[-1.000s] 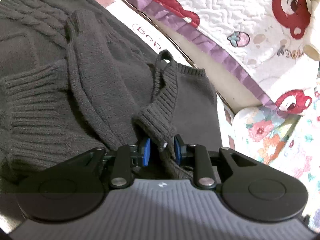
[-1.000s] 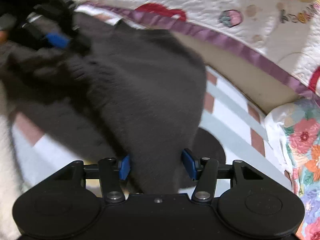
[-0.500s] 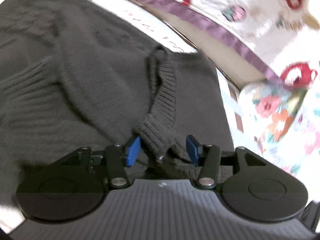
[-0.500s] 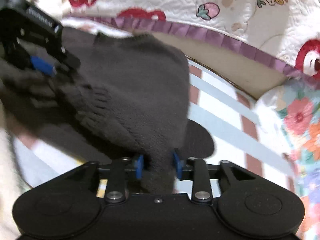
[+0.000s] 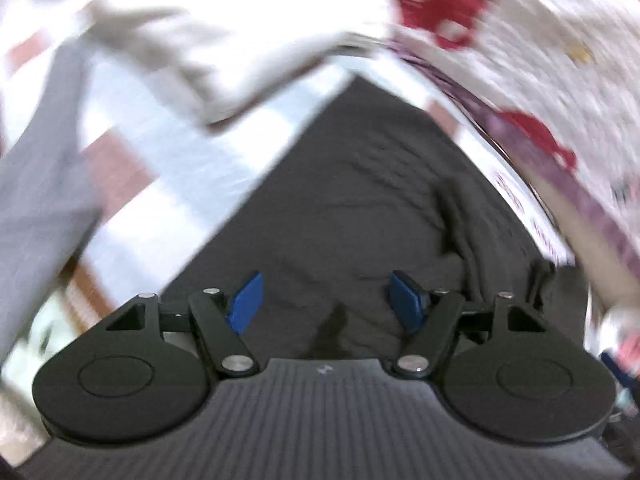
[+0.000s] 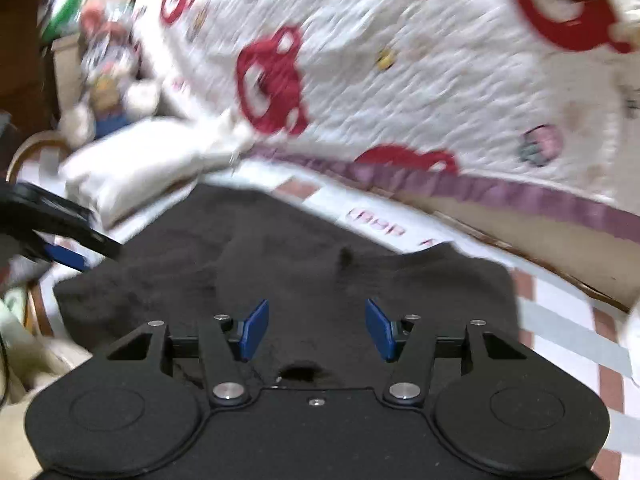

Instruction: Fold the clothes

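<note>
Dark grey knitted sweater (image 6: 288,276) is lying flat on the striped sheet (image 6: 568,332) of the bed, just beside the white quilt (image 6: 440,80) with red bears. Left gripper (image 5: 326,300) is hovering over it, jaws opening wide, nothing between the blue pads (image 5: 246,300). Right gripper (image 6: 316,330) is doing likewise, jaws opening, pads clear of the knit. White folded cloth (image 6: 152,164) is sitting near the sweater's far edge. Both views are blurring.

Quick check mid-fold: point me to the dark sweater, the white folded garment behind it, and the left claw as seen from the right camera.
dark sweater (image 6: 304,264): right wrist view, middle of the flat knit.
white folded garment (image 6: 132,172): right wrist view, its top face.
left claw (image 6: 60,236): right wrist view, black finger at the left edge.
</note>
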`<act>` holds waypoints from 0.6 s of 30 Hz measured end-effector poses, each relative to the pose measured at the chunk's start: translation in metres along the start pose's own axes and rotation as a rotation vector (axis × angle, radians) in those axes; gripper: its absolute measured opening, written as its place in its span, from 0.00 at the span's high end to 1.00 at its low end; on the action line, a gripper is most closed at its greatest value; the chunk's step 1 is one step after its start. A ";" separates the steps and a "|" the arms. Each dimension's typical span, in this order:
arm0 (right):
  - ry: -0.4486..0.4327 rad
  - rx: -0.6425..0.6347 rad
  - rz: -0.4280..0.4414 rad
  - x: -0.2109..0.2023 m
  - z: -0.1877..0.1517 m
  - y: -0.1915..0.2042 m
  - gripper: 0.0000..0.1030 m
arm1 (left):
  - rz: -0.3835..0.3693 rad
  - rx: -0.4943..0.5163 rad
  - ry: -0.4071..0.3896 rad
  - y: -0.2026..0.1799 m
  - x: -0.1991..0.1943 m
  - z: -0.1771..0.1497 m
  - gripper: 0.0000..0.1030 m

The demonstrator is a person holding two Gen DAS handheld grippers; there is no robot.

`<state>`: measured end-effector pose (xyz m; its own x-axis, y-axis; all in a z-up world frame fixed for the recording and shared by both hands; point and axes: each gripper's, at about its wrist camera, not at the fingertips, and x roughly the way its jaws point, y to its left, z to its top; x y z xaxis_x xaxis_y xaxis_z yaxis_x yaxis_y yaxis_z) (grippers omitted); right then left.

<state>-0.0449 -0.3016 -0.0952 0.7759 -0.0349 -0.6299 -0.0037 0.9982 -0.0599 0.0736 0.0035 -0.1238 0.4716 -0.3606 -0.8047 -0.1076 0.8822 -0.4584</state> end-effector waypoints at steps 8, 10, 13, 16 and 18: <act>0.200 0.201 -0.006 0.057 -0.019 -0.007 0.42 | -0.006 -0.184 -0.021 0.045 -0.004 0.005 0.23; 0.164 0.191 0.053 0.051 -0.011 0.000 0.42 | 0.003 -0.145 -0.010 0.038 -0.003 0.002 0.23; 0.150 0.053 0.208 0.050 0.012 0.027 0.42 | 0.047 -0.174 -0.069 0.038 -0.007 0.001 0.23; 0.157 -0.116 0.400 0.052 0.036 0.074 0.42 | -0.001 -0.299 -0.098 0.060 -0.014 0.002 0.27; 0.195 -0.236 0.509 0.059 0.049 0.118 0.42 | -0.038 -0.370 -0.096 0.071 -0.015 0.002 0.30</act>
<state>0.0311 -0.1836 -0.1013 0.5100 0.4145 -0.7537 -0.5023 0.8548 0.1302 0.0610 0.0725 -0.1438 0.5594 -0.3451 -0.7536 -0.3888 0.6937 -0.6063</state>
